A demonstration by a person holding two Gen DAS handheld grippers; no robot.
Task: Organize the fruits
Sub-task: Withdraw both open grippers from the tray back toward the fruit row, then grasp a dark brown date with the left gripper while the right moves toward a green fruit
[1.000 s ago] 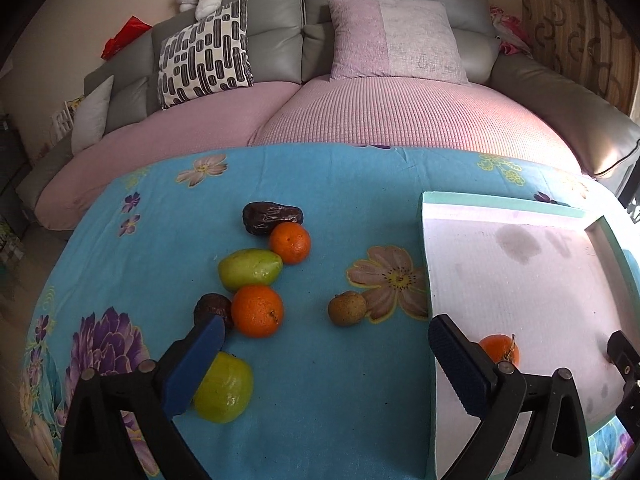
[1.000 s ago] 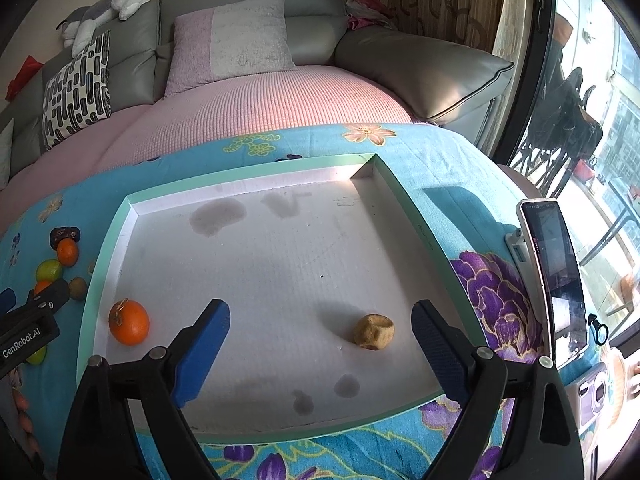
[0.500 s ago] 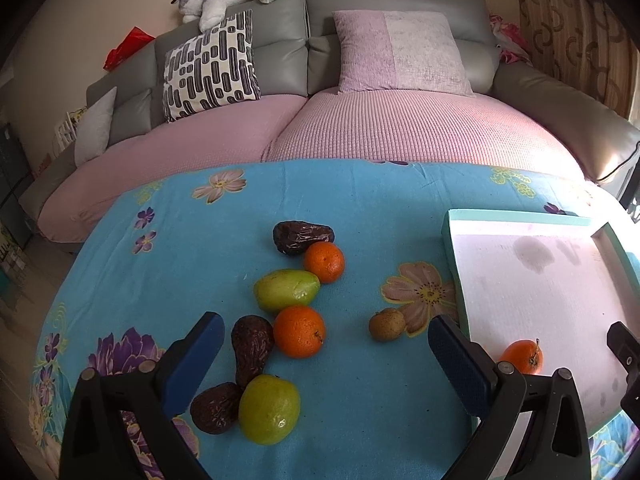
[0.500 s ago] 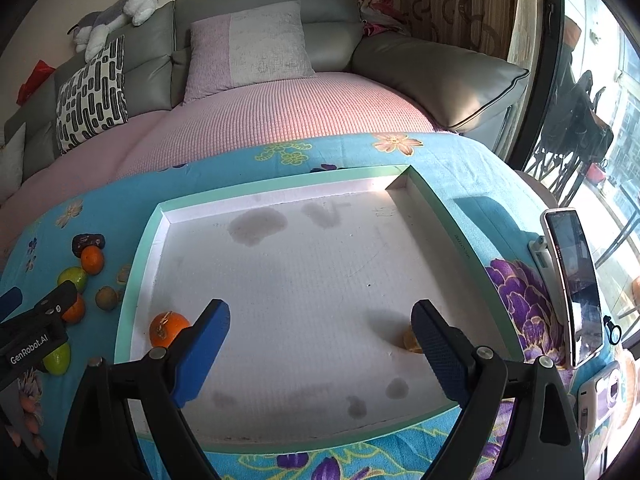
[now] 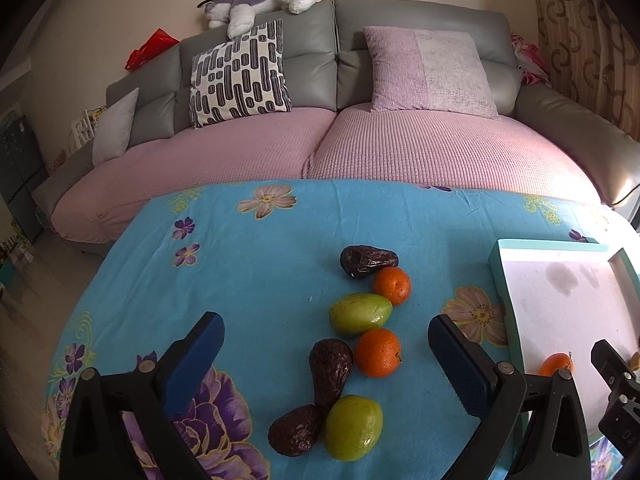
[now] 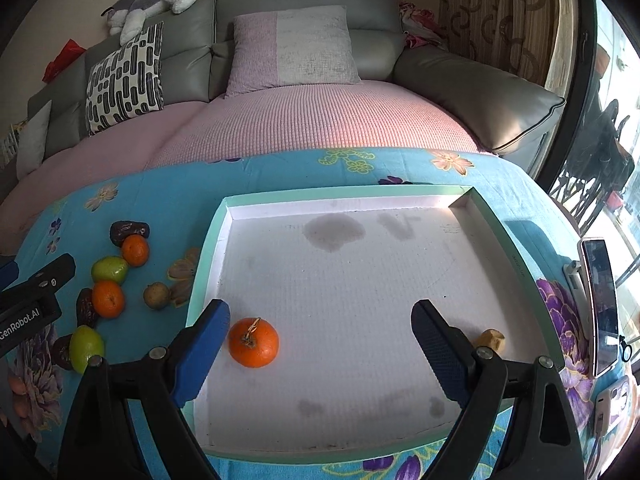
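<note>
Only rightward: phone [image 6: 599,305] beside tray [image 6: 496,220].

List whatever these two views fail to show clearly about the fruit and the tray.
- Left wrist view: the small brown fruit is hidden behind the left tool, and the tray is cut off by the frame edge.
- Right wrist view: the tan piece is partly covered by the right tool, its kind unclear.

Black gripper [image 5: 326,350] frames, blue ribbed pads [image 6: 200,354] — silver screws
</note>
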